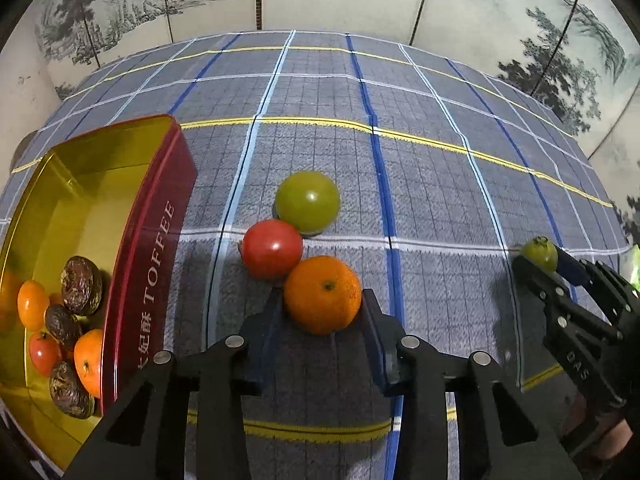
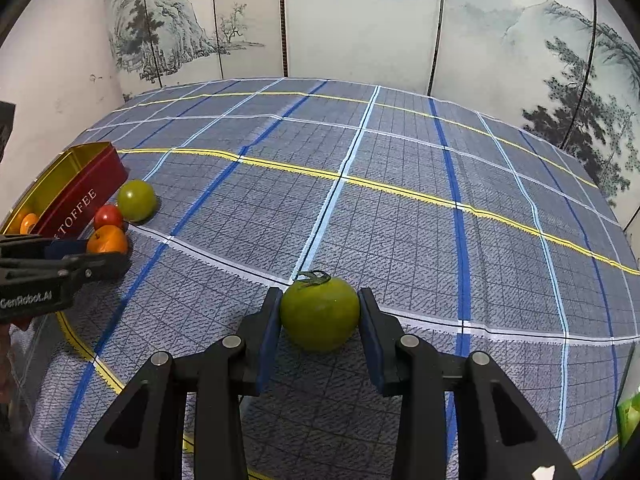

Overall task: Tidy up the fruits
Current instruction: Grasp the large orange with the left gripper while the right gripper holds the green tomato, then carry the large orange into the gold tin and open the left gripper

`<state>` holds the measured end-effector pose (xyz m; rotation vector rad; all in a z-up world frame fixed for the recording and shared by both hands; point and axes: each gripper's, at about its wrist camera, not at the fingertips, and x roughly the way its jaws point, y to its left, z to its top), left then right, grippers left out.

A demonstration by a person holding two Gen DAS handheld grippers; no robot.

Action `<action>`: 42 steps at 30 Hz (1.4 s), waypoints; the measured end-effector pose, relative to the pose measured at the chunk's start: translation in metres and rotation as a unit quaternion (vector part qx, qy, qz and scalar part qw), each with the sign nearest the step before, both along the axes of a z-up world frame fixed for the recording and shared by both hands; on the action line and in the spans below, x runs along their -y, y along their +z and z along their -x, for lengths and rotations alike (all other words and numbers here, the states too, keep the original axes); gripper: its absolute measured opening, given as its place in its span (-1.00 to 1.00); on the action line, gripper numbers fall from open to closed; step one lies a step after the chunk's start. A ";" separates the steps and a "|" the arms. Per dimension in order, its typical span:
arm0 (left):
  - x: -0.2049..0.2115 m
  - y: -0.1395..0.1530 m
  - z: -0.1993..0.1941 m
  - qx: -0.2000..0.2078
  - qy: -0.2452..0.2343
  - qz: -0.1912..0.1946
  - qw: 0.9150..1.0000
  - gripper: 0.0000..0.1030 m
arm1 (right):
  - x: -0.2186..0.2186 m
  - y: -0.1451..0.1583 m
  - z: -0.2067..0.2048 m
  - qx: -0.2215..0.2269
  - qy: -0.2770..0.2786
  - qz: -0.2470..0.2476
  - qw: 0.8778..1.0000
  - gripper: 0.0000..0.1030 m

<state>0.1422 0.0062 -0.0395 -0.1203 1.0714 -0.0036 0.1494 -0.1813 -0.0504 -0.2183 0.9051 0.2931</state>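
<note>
My left gripper (image 1: 322, 300) is shut on an orange (image 1: 322, 294) that rests on the cloth. A red tomato (image 1: 272, 248) touches the orange, and a green tomato (image 1: 308, 201) lies just behind the red one. My right gripper (image 2: 319, 312) is shut on another green tomato (image 2: 320, 312) with a stem, low over the cloth. That gripper and its tomato (image 1: 541, 254) also show at the right of the left wrist view. The red TOFFEE tin (image 1: 148, 248) stands at the left, holding oranges, a red tomato and dark wrinkled fruits.
A blue plaid cloth (image 2: 400, 200) covers the table. A painted folding screen (image 2: 360, 20) stands behind it. A green packet (image 2: 630, 416) shows at the far right edge. The tin (image 2: 80, 200) and the three fruits sit at the left of the right wrist view.
</note>
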 end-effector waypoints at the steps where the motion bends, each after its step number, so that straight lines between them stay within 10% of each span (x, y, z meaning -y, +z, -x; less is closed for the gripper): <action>1: 0.000 0.000 0.001 -0.001 0.000 0.000 1.000 -0.26 | 0.000 0.000 0.000 0.000 0.000 0.000 1.000 -0.31; 42: -0.017 0.034 0.044 0.041 0.009 -0.003 0.999 -0.26 | -0.004 -0.004 0.002 -0.006 -0.005 0.010 1.000 -0.31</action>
